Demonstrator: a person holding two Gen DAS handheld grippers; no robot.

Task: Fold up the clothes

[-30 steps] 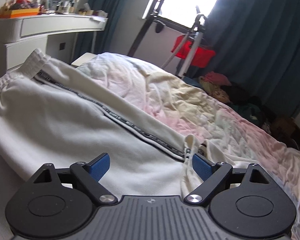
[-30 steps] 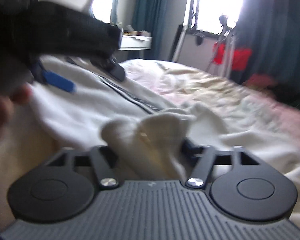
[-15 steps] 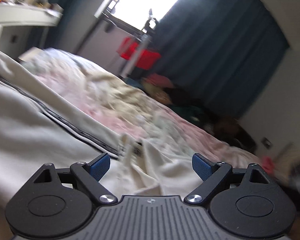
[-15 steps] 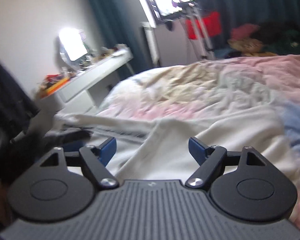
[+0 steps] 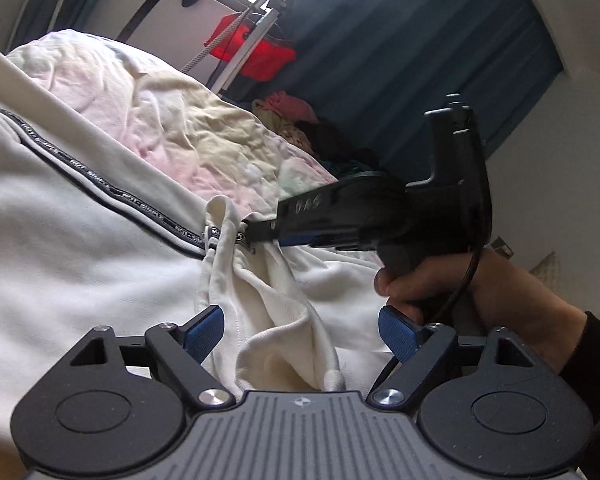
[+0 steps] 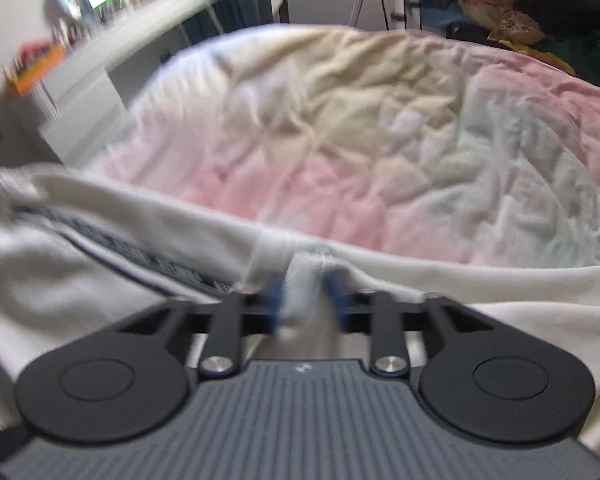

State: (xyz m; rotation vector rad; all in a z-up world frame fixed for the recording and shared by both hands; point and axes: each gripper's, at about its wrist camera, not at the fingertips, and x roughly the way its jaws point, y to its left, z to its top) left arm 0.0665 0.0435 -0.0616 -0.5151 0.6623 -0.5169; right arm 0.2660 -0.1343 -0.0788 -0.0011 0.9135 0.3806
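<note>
A cream garment (image 5: 80, 240) with a dark lettered stripe (image 5: 100, 190) lies spread on the bed. My left gripper (image 5: 300, 330) is open, its blue pads either side of a loose fold of the cream cloth (image 5: 284, 320). The right gripper (image 5: 256, 236) shows in the left wrist view, reaching in from the right and pinching the garment's edge by the stripe end. In the blurred right wrist view the right gripper (image 6: 308, 300) is shut on a bunched bit of cream fabric (image 6: 306, 280).
A crumpled pastel quilt (image 6: 380, 140) covers the bed beyond the garment. A white dresser (image 6: 100, 68) stands at the left. A red bag (image 5: 260, 50) on a stand, dark curtains (image 5: 420, 60) and a clothes pile (image 5: 292, 116) lie behind the bed.
The right gripper was open half a second ago and has now closed on the garment's edge. The left gripper stayed open and swung back toward the cloth fold.
</note>
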